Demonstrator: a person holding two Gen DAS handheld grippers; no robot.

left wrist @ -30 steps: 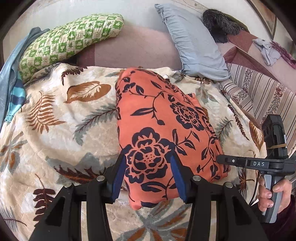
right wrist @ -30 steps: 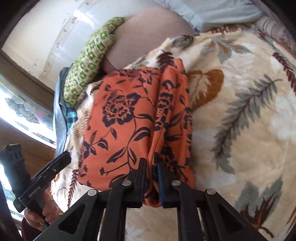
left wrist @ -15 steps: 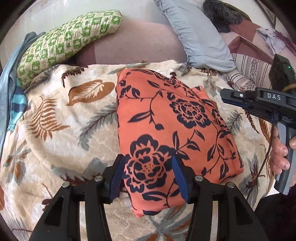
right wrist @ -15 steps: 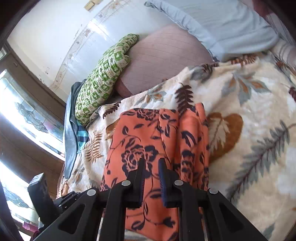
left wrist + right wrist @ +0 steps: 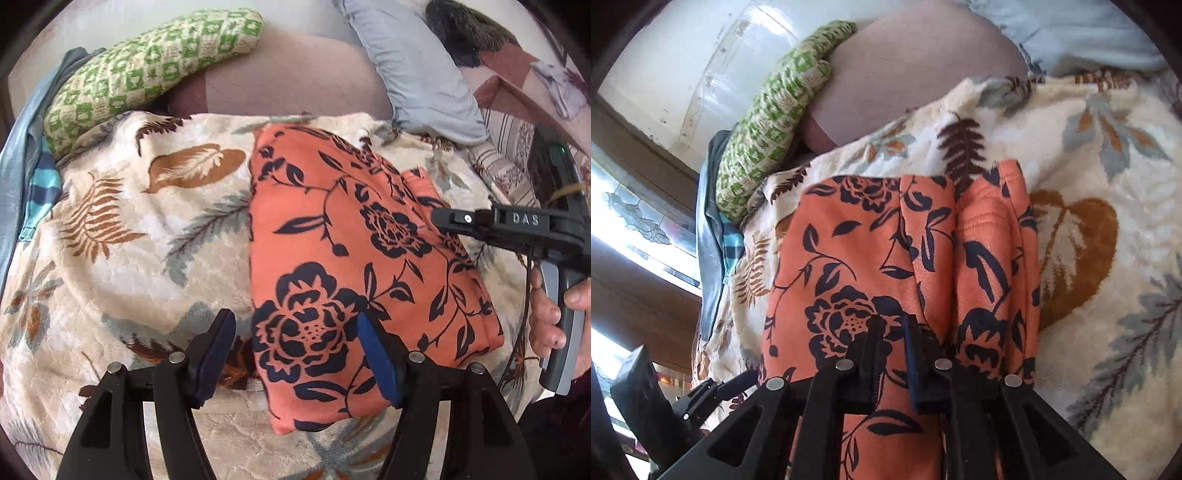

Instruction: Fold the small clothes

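An orange garment with a dark floral print (image 5: 332,258) lies folded into a long rectangle on the leaf-patterned blanket (image 5: 122,258). It also shows in the right wrist view (image 5: 871,258), with a narrower folded strip (image 5: 993,251) along its right side. My left gripper (image 5: 295,347) is open, its jaws spread over the garment's near left corner and nothing between them. My right gripper (image 5: 892,332) hovers over the garment's near end, jaws nearly closed with a thin gap and no cloth in them. The right gripper's body also shows in the left wrist view (image 5: 517,225).
A green checked pillow (image 5: 147,70) and a blue-grey pillow (image 5: 413,70) lie at the head of the bed, with a mauve cushion (image 5: 295,85) between them. Blue clothes (image 5: 33,177) lie at the left edge. A striped cover (image 5: 509,155) is at the right.
My right gripper let go of the garment's right edge, lifted away, then came back down over the garment. My left gripper shifted slightly left, staying open. The garment lies still.
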